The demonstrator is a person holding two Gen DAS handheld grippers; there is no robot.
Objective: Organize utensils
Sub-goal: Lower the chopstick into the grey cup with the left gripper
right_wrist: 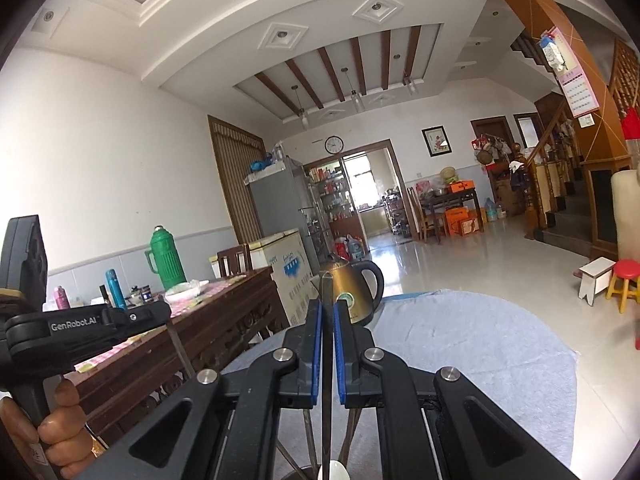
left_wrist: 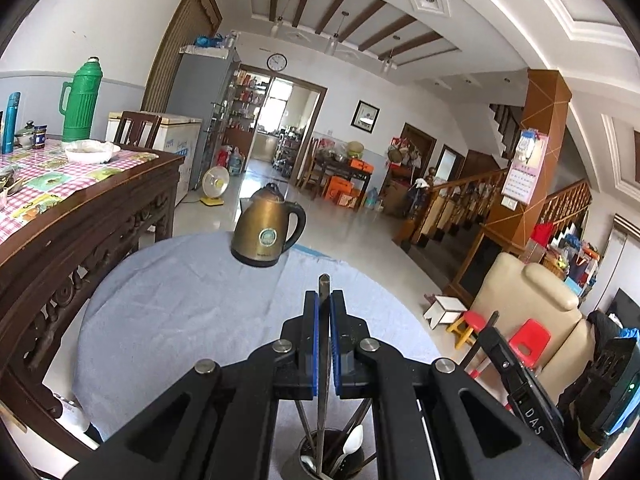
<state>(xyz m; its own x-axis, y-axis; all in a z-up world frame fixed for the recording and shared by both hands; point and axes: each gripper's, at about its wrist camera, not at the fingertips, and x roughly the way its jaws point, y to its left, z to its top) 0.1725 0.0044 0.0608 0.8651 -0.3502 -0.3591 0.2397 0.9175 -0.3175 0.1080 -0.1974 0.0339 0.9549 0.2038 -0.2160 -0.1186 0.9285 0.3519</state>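
Note:
My left gripper (left_wrist: pixel 324 298) is shut on a thin metal utensil handle (left_wrist: pixel 323 284) that stands upright and runs down into a dark utensil holder (left_wrist: pixel 308 460) below the fingers. The holder has several utensils in it, with a white spoon (left_wrist: pixel 352 446) among them. My right gripper (right_wrist: pixel 327 308) is shut on another thin dark utensil handle (right_wrist: pixel 327 288), also upright, above the holder rim (right_wrist: pixel 304 472), where a white spoon (right_wrist: pixel 338 470) shows. The left gripper (right_wrist: pixel 120 316) appears at the left of the right wrist view, held by a hand.
A round table with a blue-grey cloth (left_wrist: pixel 180 320) carries a bronze electric kettle (left_wrist: pixel 266 226). A carved wooden table (left_wrist: pixel 80 216) with a checked cloth, a green thermos (left_wrist: pixel 80 100) and a bowl stands at the left. A beige armchair (left_wrist: pixel 528 312) and red stools are at the right.

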